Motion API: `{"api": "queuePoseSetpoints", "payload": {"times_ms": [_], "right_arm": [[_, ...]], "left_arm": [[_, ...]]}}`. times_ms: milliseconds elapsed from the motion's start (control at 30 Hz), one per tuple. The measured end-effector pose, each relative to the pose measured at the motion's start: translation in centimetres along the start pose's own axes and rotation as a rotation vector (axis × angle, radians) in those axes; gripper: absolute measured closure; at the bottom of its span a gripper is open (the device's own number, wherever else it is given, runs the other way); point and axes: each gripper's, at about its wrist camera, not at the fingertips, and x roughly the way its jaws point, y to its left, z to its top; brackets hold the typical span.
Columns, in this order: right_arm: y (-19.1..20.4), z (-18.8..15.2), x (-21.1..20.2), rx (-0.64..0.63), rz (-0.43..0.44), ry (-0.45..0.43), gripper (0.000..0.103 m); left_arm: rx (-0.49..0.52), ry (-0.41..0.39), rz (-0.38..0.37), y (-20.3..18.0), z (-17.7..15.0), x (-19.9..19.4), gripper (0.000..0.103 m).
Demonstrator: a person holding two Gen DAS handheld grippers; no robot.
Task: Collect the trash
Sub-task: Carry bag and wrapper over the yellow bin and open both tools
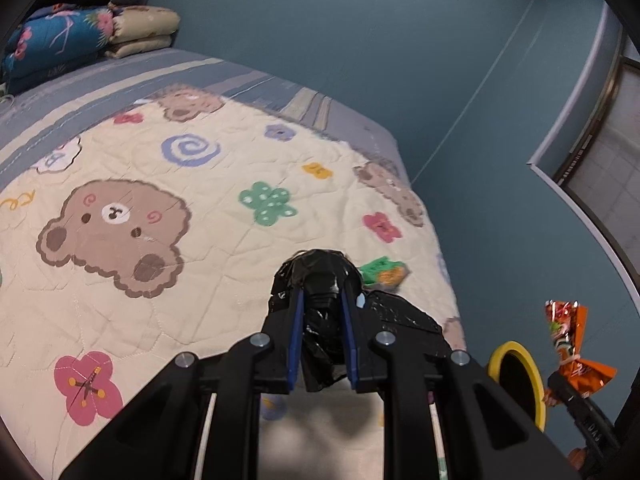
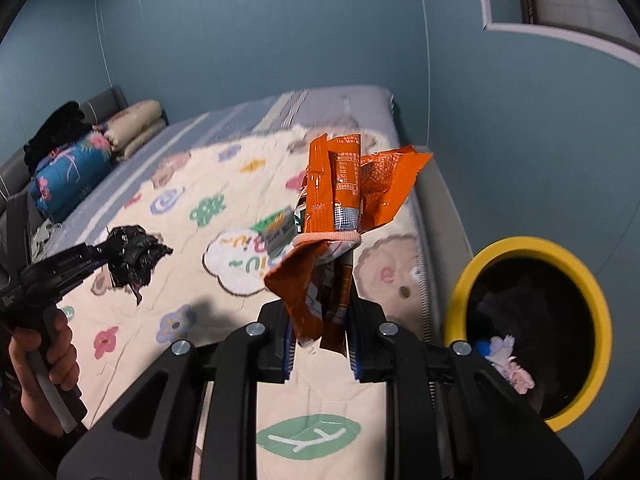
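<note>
A bed (image 1: 352,128) occupies most of both views, standing against a blue-green wall (image 1: 320,20). Over it lies a cream quilt (image 1: 224,216) printed with brown bear faces, coloured flowers, a blue swirl and a green clover. Beneath the quilt a blue-and-beige striped sheet (image 1: 120,76) shows toward the head end. At that end are stacked a blue floral folded blanket (image 1: 56,40), a beige folded blanket (image 1: 140,28) just beside it, and a dark bundle (image 2: 56,128) above them. A grey headboard (image 2: 108,98) stands behind. A white-framed window (image 1: 600,168) sits in the wall to the right.
</note>
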Motion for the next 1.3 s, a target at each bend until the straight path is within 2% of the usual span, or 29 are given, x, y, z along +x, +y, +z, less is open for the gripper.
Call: {"api": "queuePoseSetpoints", "payload": {"times_ms": [267, 633, 867, 1300], "right_arm": [[-3.0, 0.7, -5.3, 0.021, -0.03, -0.094, 0.083], [-9.1, 0.3, -8.5, 0.078, -0.092, -0.14, 0.083], [-13.5, -0.2, -8.6, 0.139, -0.123, -0.14, 0.083], [-20.6, -2.3, -7.5, 0.237, -0.176, -0.105, 0.083]], "left_arm": [[0.051, -0.009, -0.074, -4.3, -0.6, -2.3, 0.087], [0.191, 0.004, -0.201, -13.6, -2.3, -2.9, 0.087], [0.315, 0.014, -0.234, -19.4, -3.8, -2.1, 0.087], [0.471, 0.095, -0.316, -28.6, -7.8, 2.8, 0.087]]}}
